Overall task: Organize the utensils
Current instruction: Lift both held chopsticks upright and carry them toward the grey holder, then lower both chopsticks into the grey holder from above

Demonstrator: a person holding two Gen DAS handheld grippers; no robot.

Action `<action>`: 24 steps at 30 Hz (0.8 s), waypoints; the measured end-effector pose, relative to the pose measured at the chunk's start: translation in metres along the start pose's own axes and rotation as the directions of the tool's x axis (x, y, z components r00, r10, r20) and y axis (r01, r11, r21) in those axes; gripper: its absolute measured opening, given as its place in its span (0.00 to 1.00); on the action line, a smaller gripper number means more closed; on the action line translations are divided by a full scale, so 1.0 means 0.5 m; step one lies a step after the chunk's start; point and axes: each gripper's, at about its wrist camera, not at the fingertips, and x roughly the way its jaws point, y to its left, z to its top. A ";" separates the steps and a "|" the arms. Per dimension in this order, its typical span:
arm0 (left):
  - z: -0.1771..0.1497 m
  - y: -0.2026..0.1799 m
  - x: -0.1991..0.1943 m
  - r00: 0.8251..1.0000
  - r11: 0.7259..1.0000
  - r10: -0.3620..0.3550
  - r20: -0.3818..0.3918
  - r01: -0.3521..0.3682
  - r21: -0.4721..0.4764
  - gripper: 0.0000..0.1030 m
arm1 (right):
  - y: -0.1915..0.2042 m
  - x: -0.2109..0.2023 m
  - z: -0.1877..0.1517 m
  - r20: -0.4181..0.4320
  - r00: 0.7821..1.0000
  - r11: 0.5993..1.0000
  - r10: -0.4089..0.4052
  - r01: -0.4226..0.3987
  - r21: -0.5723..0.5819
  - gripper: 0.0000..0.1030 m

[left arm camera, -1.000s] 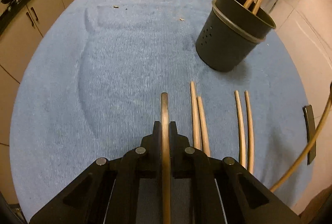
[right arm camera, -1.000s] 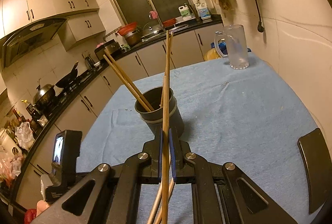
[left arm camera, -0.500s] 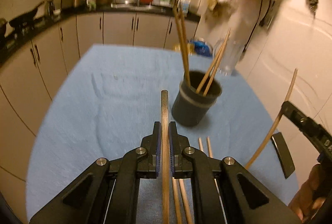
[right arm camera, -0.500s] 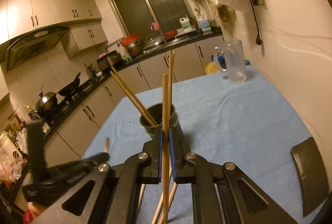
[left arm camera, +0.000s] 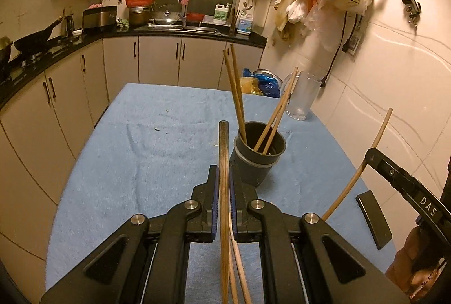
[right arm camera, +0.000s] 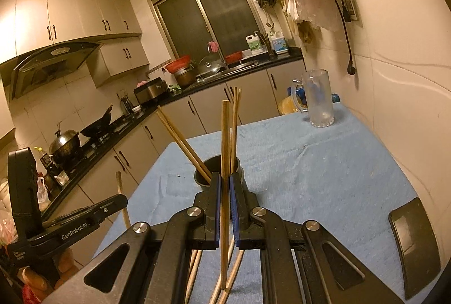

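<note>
In the left wrist view the left gripper [left arm camera: 224,185] is clamped on a dark chopstick [left arm camera: 224,163] whose tip stands just left of the dark holder [left arm camera: 255,165] on the blue cloth [left arm camera: 141,163] (four chopsticks lean inside it). In the right wrist view the right gripper [right arm camera: 224,191] pinches a pale chopstick [right arm camera: 225,140] upright, directly before the holder [right arm camera: 208,163].

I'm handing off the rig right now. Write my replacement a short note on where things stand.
Left gripper: shut on one chopstick, lifted off the cloth.
Right gripper: shut on another chopstick, also lifted.
Dark utensil holder stands mid-table on the blue cloth with four chopsticks already in it.
Left: drop both held sticks in the holder, then collect the loose chopsticks lying below the grippers.
</note>
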 end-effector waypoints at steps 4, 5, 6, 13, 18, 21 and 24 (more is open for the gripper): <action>0.008 -0.001 -0.002 1.000 1.000 -0.004 0.004 0.004 0.002 0.06 | 0.000 -0.002 0.007 0.005 1.000 1.000 0.003 -0.003 0.000 0.07; 0.010 -0.002 -0.003 1.000 1.000 -0.006 0.005 0.006 0.001 0.06 | -0.001 -0.002 0.008 0.006 1.000 1.000 0.004 -0.004 0.003 0.07; 0.013 -0.002 -0.005 1.000 1.000 -0.008 0.006 0.008 0.002 0.06 | -0.002 -0.003 0.010 0.007 1.000 1.000 0.006 -0.007 0.004 0.07; 0.030 -0.005 -0.011 1.000 1.000 -0.012 0.022 0.012 0.007 0.06 | -0.001 -0.008 0.022 0.024 1.000 1.000 0.008 -0.008 0.001 0.07; 0.040 -0.012 -0.011 0.999 1.000 -0.014 0.031 0.014 0.010 0.06 | -0.002 -0.009 0.031 0.034 0.999 1.000 0.008 -0.008 0.001 0.07; 0.047 -0.015 -0.011 0.999 1.000 -0.017 0.035 0.017 0.010 0.06 | -0.003 -0.009 0.033 0.036 0.999 1.000 0.008 -0.008 0.001 0.07; 0.050 -0.018 -0.010 0.999 1.000 -0.021 0.040 0.021 0.014 0.06 | -0.002 -0.010 0.037 0.038 0.999 1.000 0.010 -0.010 0.001 0.07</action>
